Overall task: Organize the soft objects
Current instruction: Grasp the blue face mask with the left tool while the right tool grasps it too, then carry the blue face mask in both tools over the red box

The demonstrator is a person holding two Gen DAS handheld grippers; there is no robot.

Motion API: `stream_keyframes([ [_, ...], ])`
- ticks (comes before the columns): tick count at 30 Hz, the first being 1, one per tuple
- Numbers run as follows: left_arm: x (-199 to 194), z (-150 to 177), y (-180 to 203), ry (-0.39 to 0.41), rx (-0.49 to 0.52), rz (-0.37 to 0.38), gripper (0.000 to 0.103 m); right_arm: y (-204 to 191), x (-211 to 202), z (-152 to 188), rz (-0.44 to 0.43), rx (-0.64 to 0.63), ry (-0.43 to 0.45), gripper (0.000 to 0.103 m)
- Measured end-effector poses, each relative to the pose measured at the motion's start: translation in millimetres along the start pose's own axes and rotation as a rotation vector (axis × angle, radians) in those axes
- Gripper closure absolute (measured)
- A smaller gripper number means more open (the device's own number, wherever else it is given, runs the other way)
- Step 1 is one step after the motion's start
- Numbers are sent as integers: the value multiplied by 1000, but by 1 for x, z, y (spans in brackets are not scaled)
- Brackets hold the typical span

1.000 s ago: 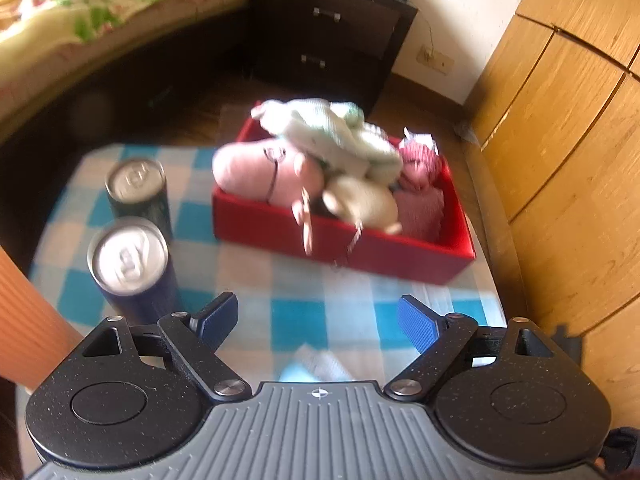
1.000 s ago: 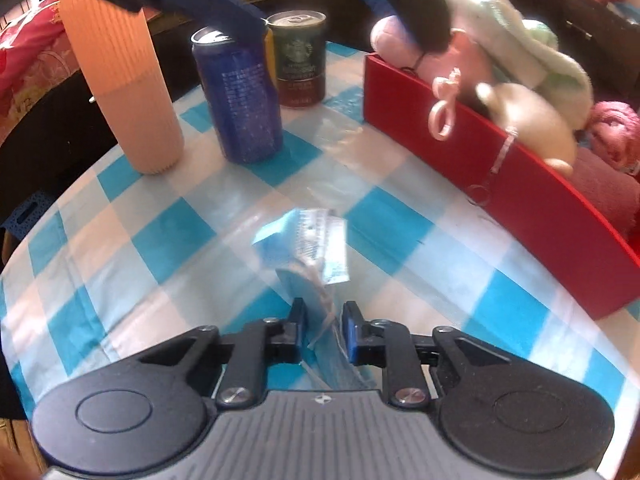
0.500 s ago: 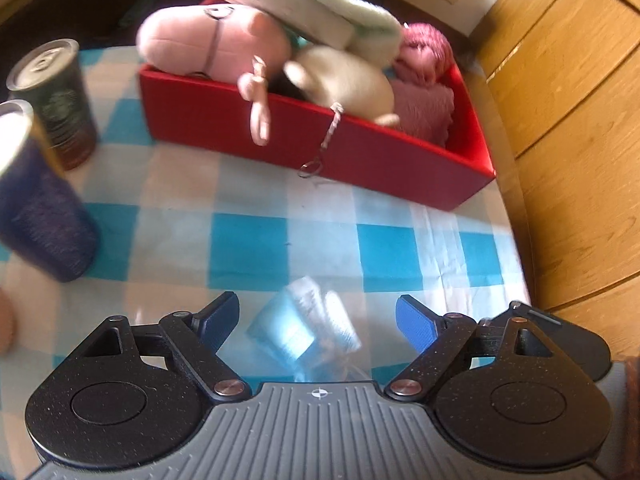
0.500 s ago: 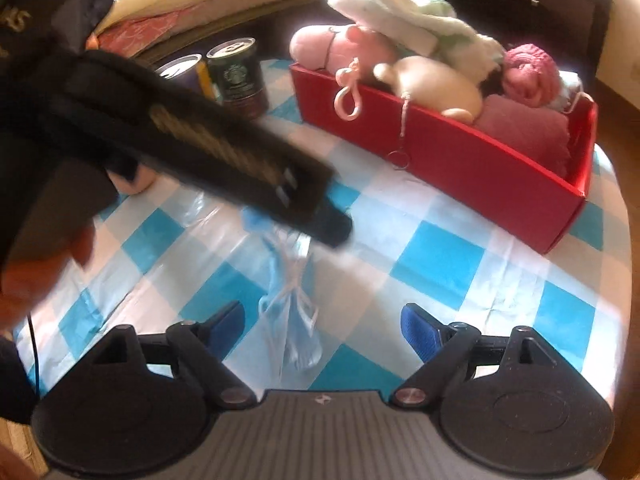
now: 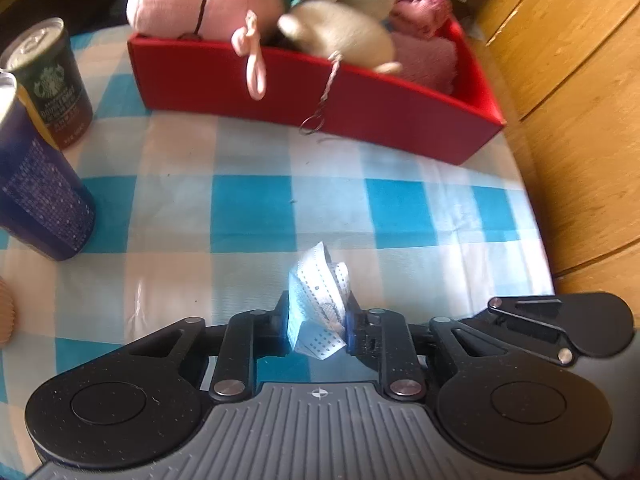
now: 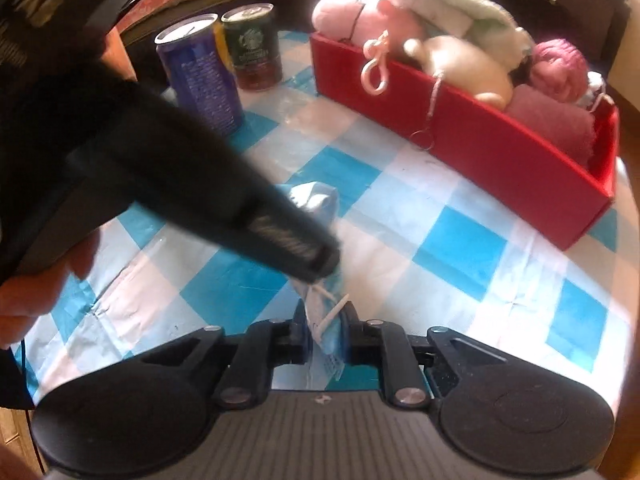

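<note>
Near the front of the checked blue-and-white tablecloth [image 5: 248, 208], both grippers pinch one crumpled pale-blue paper face mask [image 5: 318, 300]: left gripper [image 5: 318, 326] just closed on one end, right gripper [image 6: 325, 332] on the other. Beyond lies the red rectangular box [image 5: 360, 96] of plush toys.

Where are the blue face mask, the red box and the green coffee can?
face mask [image 5: 318, 308], left wrist view, crumpled middle.
red box [image 5: 384, 100], left wrist view, front wall.
green coffee can [image 6: 256, 54], right wrist view, label side.
</note>
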State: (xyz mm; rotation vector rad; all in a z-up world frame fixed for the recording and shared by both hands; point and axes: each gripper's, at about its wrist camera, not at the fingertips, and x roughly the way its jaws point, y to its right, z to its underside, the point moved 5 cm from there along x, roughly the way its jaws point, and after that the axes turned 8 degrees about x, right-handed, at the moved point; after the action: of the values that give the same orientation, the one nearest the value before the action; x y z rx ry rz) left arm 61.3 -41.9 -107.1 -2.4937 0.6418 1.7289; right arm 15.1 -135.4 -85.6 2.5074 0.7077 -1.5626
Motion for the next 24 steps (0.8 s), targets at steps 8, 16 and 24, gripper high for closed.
stream_keyframes([
  [8,-35,-19,4,108,-10,14,84,4,-32,-15,-10,41,84,103],
  [16,-62,-61,17,207,11,6,84,17,-65,-50,13,70,200,103],
  [24,-75,-129,45,275,82,-31,84,51,-89,-94,86,91,300,103],
])
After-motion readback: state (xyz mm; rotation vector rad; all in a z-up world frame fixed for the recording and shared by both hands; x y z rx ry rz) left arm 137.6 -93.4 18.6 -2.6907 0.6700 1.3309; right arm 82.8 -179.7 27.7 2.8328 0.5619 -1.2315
